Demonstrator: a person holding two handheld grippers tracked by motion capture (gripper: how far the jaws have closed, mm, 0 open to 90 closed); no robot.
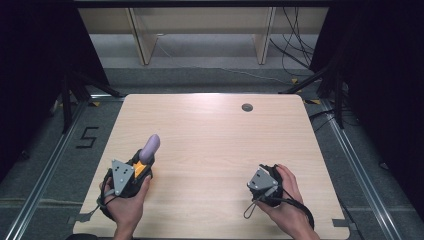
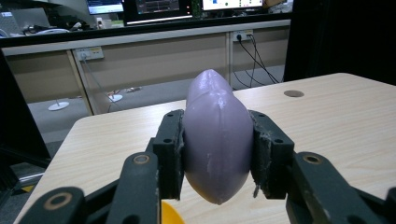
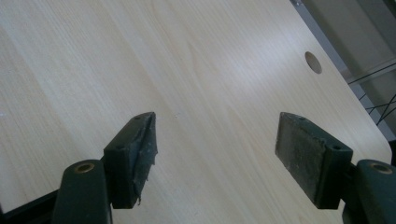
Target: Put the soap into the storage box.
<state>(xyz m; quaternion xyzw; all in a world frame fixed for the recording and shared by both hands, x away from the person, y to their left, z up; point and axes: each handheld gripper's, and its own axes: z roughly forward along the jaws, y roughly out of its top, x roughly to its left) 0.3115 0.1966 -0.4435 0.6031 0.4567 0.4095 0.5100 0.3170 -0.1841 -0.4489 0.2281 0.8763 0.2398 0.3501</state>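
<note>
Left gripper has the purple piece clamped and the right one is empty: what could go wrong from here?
The smooth, rounded purple object is pinched only at its sides by the left gripper, so it may slip or swivel out. The right gripper hangs open above the table, too far to catch it.

i see open table (image 1: 210, 130) ahead of both grippers; the purple piece (image 1: 150, 148) alone blocks the near-left stretch.

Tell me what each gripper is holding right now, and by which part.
The left gripper is shut on a purple eggplant-shaped toy, its fingers pressing the two sides of its thick middle. The right gripper is open and holds nothing.
</note>
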